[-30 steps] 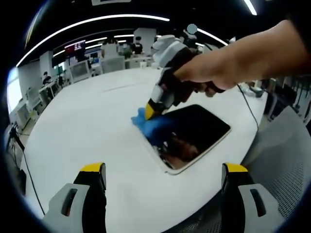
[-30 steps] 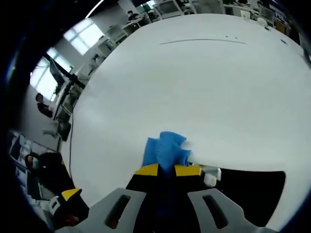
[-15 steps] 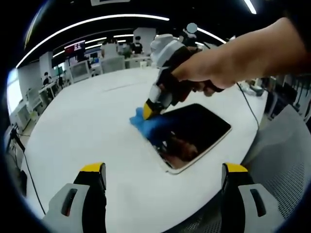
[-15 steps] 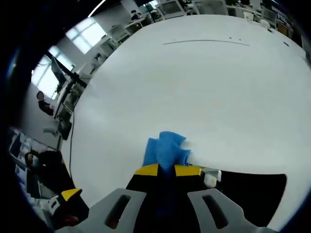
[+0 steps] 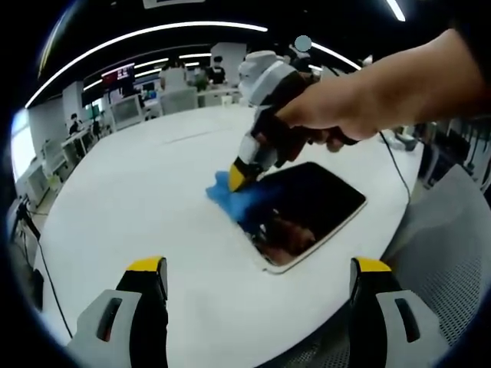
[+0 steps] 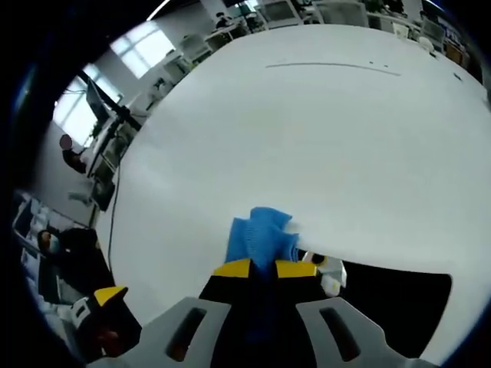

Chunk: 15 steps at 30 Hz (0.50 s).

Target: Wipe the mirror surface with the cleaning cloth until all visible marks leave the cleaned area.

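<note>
A dark rectangular mirror [image 5: 307, 211] with a pale rim lies flat on the white table [image 5: 138, 207]. A blue cleaning cloth [image 5: 229, 195] is pressed on the mirror's far left corner. In the left gripper view, the right gripper [image 5: 238, 175], held by a person's hand [image 5: 337, 111], is shut on the cloth. The right gripper view shows the cloth [image 6: 259, 236] sticking out past the yellow tips of that gripper [image 6: 263, 268], with the mirror [image 6: 391, 295] dark at lower right. My left gripper [image 5: 257, 268] hangs open above the table's near edge, apart from the mirror.
The white table [image 6: 322, 146] stretches wide beyond the cloth. A grey chair [image 5: 453, 253] stands by the table at the right. Desks, monitors and people sit far behind. A cable [image 5: 395, 172] runs off the table's right side.
The right gripper with the cloth shifted slightly left along the mirror's corner, then back right. The left gripper stays still.
</note>
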Each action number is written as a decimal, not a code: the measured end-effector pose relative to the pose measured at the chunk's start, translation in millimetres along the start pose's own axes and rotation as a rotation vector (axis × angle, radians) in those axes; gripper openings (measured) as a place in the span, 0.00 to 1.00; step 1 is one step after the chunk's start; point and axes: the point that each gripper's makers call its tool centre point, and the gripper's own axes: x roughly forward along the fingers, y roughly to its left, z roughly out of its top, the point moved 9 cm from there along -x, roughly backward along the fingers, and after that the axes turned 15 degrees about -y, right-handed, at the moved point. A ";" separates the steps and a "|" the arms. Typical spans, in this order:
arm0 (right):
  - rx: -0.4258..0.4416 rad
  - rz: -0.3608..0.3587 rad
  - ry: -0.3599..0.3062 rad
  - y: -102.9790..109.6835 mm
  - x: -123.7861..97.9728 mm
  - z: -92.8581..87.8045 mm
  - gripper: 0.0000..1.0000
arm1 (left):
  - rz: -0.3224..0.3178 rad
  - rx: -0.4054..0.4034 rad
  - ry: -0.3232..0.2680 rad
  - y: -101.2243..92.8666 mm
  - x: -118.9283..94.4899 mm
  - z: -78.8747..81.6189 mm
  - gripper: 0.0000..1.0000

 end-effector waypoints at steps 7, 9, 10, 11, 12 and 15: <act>-0.027 0.019 0.007 5.2 -4.1 -6.4 0.05 | 0.001 0.001 0.001 0.0 0.0 0.1 0.99; -0.035 0.023 0.011 6.8 -5.2 -9.0 0.05 | 0.004 -0.005 -0.001 0.1 -0.7 0.6 0.99; -0.035 0.023 0.012 7.2 -5.6 -9.7 0.05 | 0.005 -0.005 -0.002 0.2 -0.9 0.7 0.99; -0.036 0.024 0.012 7.6 -6.0 -10.5 0.05 | 0.008 -0.006 -0.003 0.5 -1.0 0.9 0.99; -0.035 0.025 0.012 7.7 -6.0 -11.1 0.05 | 0.009 -0.005 -0.004 0.7 -1.1 0.9 0.99; -0.034 0.026 0.013 8.6 -6.6 -12.8 0.05 | 0.009 -0.005 -0.003 0.6 -1.2 0.7 0.99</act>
